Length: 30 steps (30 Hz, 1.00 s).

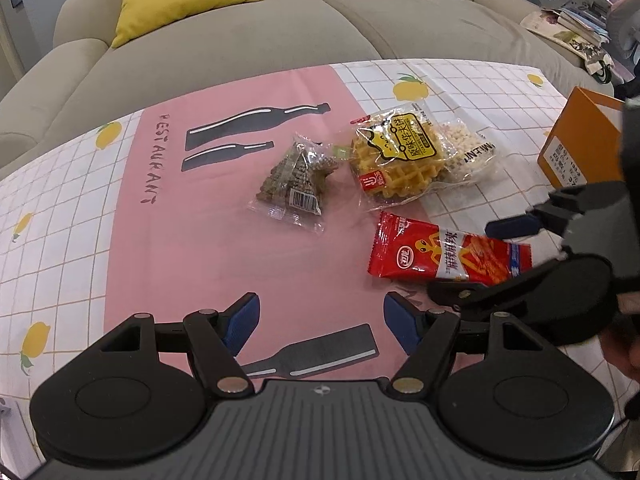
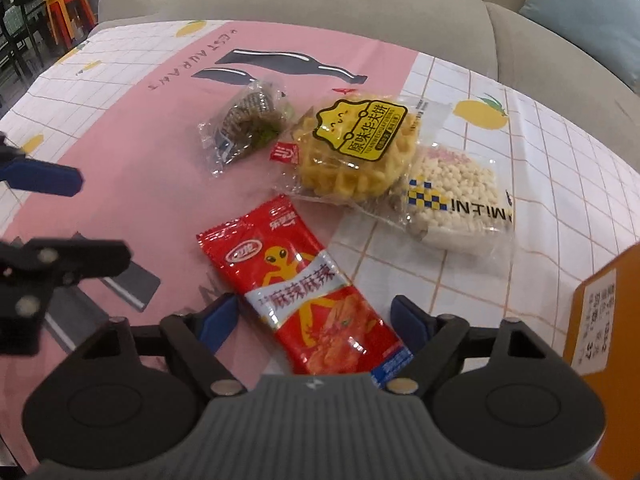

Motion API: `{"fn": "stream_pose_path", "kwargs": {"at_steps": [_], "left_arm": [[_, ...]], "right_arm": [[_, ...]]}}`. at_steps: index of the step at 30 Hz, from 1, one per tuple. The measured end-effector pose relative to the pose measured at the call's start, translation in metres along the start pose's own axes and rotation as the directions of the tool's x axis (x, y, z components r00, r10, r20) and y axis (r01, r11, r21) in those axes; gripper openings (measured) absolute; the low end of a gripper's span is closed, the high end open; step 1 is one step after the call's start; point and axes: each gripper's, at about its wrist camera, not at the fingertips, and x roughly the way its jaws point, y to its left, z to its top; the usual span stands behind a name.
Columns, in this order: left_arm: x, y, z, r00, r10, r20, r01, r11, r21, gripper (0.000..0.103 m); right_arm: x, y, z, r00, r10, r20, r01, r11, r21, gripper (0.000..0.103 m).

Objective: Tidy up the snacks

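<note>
Lying flat on the pink panel of the tablecloth (image 2: pixel 120 184), the red snack packet (image 2: pixel 304 292) is sitting between the spread jaws of the right gripper (image 2: pixel 316 322), whose pads are not pressing on it. The left gripper (image 1: pixel 320 322) is hanging open over bare cloth, holding nothing. I am judging the red packet light, thin and crinkly, with glossy film that is likely slippery; pinching across its narrow width near the middle looks safest, since the contents are probably brittle. 3 more packs are lying beyond it: a clear pack of dark pieces (image 2: pixel 244 124), a waffle pack (image 2: pixel 352 152) overlapping a puffed-grain pack (image 2: pixel 452 196). The near end of the red packet is being hidden under the right gripper's body. An orange box (image 2: pixel 600 320) is being cut off at the edge, so I cannot tell whether it is open.
</note>
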Motion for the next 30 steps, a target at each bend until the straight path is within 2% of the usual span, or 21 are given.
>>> {"fn": "stream_pose_path", "kwargs": {"at_steps": [6, 10, 13, 17, 21, 26, 30], "left_arm": [[0.002, -0.003, -0.003, 1.000, -0.011, 0.004, 0.011, 1.000, 0.004, 0.081], [-0.001, -0.010, -0.002, 0.999, -0.032, 0.035, 0.031, 0.999, 0.035, 0.080], [0.000, -0.020, 0.004, 0.998, -0.031, 0.059, 0.027, 0.998, 0.065, 0.079], [0.006, -0.040, 0.015, 0.994, -0.040, 0.105, 0.024, 0.988, 0.153, 0.079], [0.024, -0.062, 0.022, 0.987, 0.002, 0.159, -0.051, 0.952, 0.302, 0.079], [0.050, -0.074, 0.028, 0.979, 0.079, 0.188, -0.148, 0.911, 0.385, 0.080], [0.068, -0.087, 0.031, 0.971, 0.128, 0.202, -0.211, 0.855, 0.473, 0.080]], "right_arm": [[-0.016, 0.002, -0.015, 0.998, -0.052, -0.032, 0.055, 0.994, 0.092, 0.055], [-0.027, -0.011, -0.023, 0.987, -0.142, -0.076, 0.155, 0.966, 0.207, 0.047], [-0.028, -0.024, -0.027, 0.967, -0.232, -0.103, 0.251, 0.934, 0.254, 0.046], [-0.025, -0.044, -0.022, 0.963, -0.239, -0.122, 0.266, 0.911, 0.314, 0.046], [-0.021, -0.061, -0.016, 0.970, -0.205, -0.130, 0.239, 0.898, 0.369, 0.046], [-0.020, -0.067, -0.015, 0.975, -0.176, -0.136, 0.215, 0.899, 0.381, 0.049], [-0.021, -0.067, -0.017, 0.976, -0.171, -0.132, 0.208, 0.905, 0.372, 0.052]]}}
